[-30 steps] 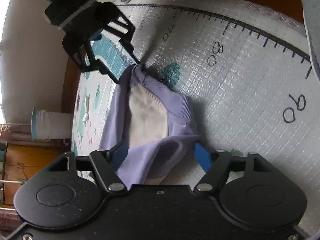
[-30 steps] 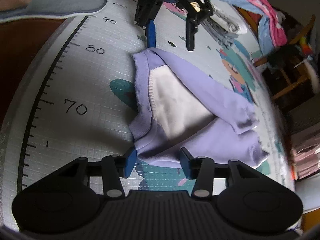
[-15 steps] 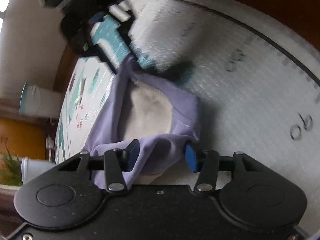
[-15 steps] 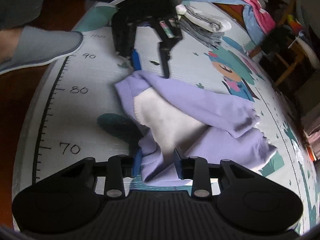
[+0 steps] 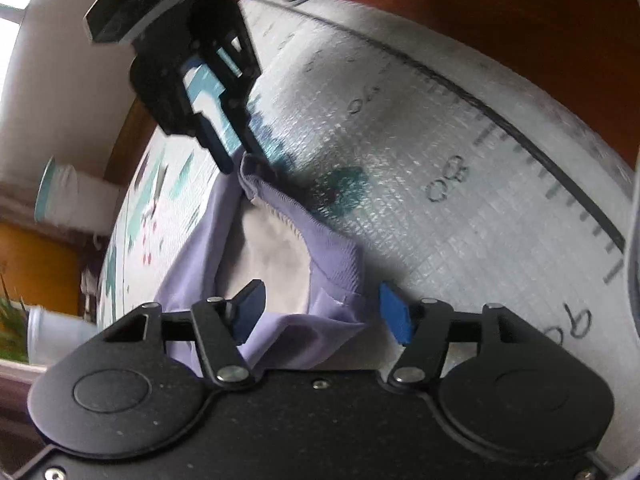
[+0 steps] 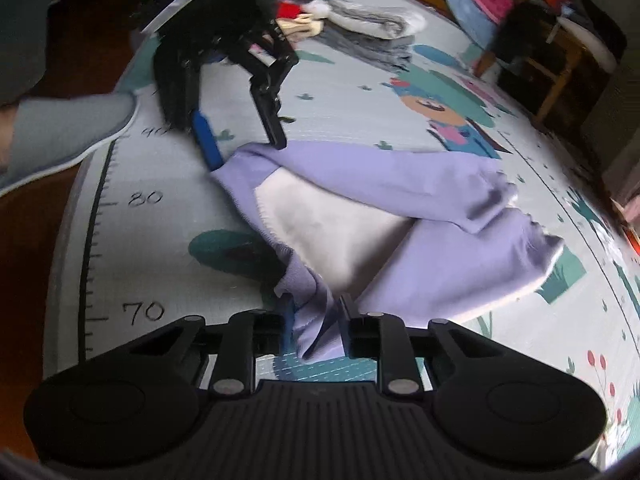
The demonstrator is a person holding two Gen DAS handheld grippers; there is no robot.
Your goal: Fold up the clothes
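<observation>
Sweatshirt [image 6: 420,240], one of them, lilac with a pale lining showing, lies crumpled on the play mat [image 6: 120,240], beside the printed ruler numbers. Its ribbed hem is lifted at two corners, and the rest spreads toward the cartoon figure printed on the mat.

Right gripper [image 6: 314,320] first: its two fingers are closing in, narrow now, with a bunched fold of the lilac hem caught between the pads. From the left wrist view that same gripper [image 5: 236,152] shows at the far corner of the sweatshirt [image 5: 280,264], its tips pinching the cloth.

Left gripper [image 5: 320,312] next: two blue-padded fingers stand about half apart, with the near hem corner lying between them; the right pad shows clear of the cloth, while contact at the left pad is hard to tell. In the right wrist view it [image 6: 244,148] sits at the far end, tips straddling the corner.

Further out, one grey slipper [image 6: 64,136] rests at the mat's edge. Beyond the left gripper, one heap of folded and loose clothes [image 6: 360,20] is piled on the mat. One wooden chair [image 6: 560,68] stands at the far right.
</observation>
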